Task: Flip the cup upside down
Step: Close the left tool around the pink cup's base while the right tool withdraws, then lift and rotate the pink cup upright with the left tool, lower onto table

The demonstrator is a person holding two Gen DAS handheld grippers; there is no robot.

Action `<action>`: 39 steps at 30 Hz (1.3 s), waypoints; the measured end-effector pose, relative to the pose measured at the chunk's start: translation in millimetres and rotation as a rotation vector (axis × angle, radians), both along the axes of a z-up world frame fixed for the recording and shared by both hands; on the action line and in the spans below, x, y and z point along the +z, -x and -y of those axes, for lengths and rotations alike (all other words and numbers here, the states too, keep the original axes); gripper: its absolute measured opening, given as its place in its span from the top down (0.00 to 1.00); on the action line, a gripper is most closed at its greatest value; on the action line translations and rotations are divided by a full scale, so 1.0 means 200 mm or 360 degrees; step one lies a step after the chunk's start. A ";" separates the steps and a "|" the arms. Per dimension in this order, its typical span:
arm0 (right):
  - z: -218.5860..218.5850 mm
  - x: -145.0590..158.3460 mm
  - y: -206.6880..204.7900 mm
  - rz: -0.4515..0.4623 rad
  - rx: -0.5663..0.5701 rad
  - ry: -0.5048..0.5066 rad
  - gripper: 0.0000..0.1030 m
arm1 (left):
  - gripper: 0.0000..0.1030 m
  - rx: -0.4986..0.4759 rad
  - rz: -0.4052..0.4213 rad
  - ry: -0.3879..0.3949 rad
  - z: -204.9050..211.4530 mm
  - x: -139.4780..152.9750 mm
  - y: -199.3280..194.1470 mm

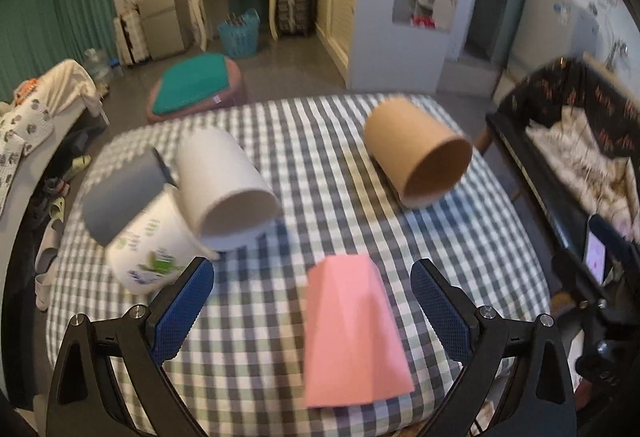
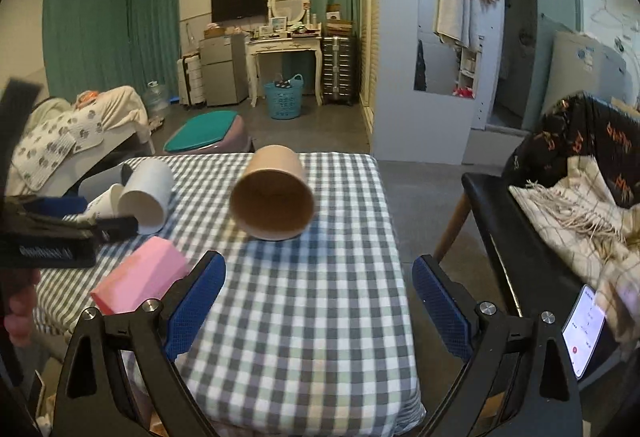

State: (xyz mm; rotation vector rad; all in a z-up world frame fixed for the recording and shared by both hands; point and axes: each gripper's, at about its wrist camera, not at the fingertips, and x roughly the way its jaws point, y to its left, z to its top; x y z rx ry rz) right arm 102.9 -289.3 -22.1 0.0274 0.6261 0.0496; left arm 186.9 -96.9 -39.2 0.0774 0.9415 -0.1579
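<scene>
You are holding the left gripper [image 1: 312, 307] wide open, gripping nothing, its blue-padded fingers [image 1: 188, 307] flanking the pink faceted plastic cup [image 1: 352, 329], which is lying on its side on the grey-and-white checked tablecloth [image 1: 280, 357]. Your right gripper [image 2: 319, 307] is likewise gaping wide and empty. The brown paper cup [image 2: 274, 199] is lying on its side near mid-table, mouth facing you. The white paper cup [image 1: 228, 185], printed white cup [image 1: 148, 253] and grey cup [image 1: 120, 197] are lying clustered at the left.

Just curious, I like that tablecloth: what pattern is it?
The tablecloth is a gingham check in grey, white and pale green, clearest in the right wrist view.
</scene>
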 end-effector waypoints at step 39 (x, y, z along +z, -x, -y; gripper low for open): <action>0.01 -0.14 -0.07 -0.0017 -0.0026 -0.0179 0.08 | 0.44 -0.0157 -0.0242 0.0074 0.04 -0.03 -0.12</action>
